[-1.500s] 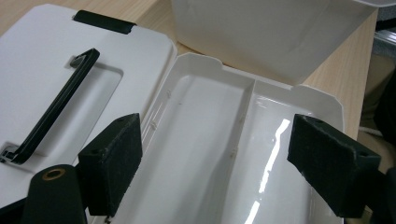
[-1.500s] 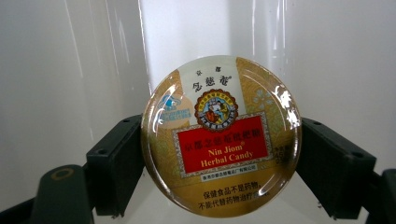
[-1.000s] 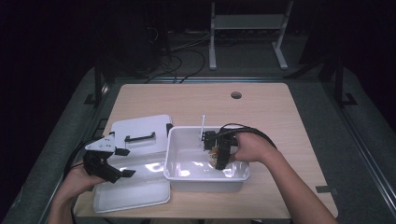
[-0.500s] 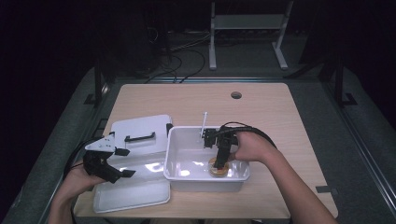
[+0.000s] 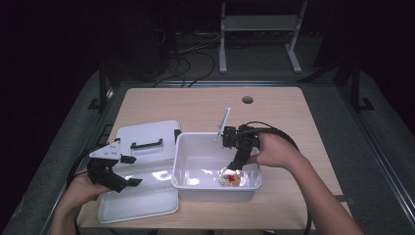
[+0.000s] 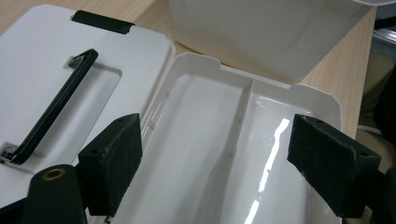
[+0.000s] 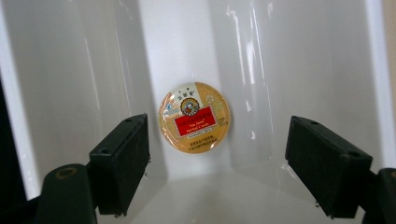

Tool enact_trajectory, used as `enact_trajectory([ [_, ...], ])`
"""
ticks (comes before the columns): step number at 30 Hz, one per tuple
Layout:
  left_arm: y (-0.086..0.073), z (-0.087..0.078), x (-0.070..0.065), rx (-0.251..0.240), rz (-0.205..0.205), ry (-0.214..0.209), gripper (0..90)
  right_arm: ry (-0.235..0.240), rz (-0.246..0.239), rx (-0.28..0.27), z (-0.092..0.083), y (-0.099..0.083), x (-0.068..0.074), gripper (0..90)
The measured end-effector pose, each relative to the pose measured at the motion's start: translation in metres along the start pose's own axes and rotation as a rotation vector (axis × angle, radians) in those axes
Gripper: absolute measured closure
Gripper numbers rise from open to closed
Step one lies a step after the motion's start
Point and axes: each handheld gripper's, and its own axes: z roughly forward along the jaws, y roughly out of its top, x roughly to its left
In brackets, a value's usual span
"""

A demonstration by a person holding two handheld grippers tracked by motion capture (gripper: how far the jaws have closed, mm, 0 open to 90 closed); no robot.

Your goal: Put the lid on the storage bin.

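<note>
the step in hand looks like the setting down of a small round tin (image 7: 194, 117) in the white bin (image 5: 188, 147): the tin lies on the bin's floor at its near right corner, and the right tongs (image 5: 234, 169) hang just above it with jaws spread wide and nothing between them, the tin sitting free in the gap in the right gripper view. judging from that, the release is done and the next move calls for lifting the right tongs straight up and clear of the bin's near wall, without brushing the tin or dragging the cable over the rim. the left tongs (image 5: 117, 178) are spread too and hold nothing; they hover at the left over a shallow white tray (image 6: 224, 154) with a divider down its middle, which lies on the table (image 5: 205, 105) just left of the bin. beyond the tray, on its far side, lies a white lid (image 5: 147, 137) with a black handle (image 6: 51, 107). a thin white stick (image 5: 223, 123) stands tilted at the bin's far rim, close to the right hand (image 5: 274, 149), and could be knocked as the arm withdraws.
</note>
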Motion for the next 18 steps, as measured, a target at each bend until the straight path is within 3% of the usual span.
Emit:
enact_trajectory([
  [18, -0.001, 0.001, 0.0, 0.005, -0.003, -0.002, 17.3, -0.03, 0.024, -0.056, -0.023, -0.016, 0.0, 23.0],
])
